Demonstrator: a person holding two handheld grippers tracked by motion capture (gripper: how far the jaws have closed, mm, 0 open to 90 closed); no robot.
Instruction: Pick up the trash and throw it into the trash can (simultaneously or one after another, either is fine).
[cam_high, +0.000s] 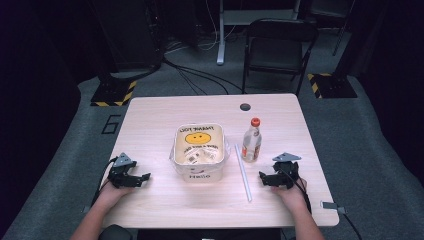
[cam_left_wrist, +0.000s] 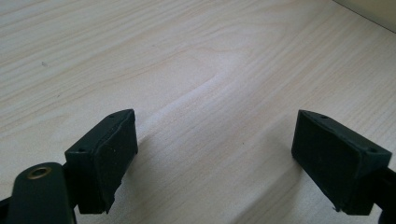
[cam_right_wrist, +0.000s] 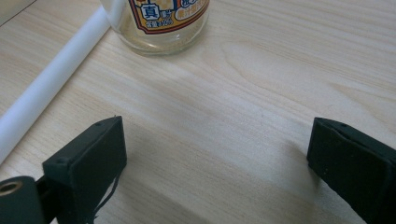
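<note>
Pale wood table (cam_high: 165, 115), grey carpet floor (cam_high: 375, 150), black folding chair (cam_high: 280, 45) behind, dark rm.

Left gripper (cam_high: 145, 177) and right gripper (cam_high: 262, 176), jaws wide apart, low, pointing inward.

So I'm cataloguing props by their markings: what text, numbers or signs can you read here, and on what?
"Hello": front wall of the white square plastic tub.
Yellow smiley face with dark lettering above and below: inside that tub, lettering too blurred to read.
"真": label of the clear glass bottle with the orange cap; its other characters are too small.
"6": marked on the grey floor.
Long white plastic tube: no text.
</note>
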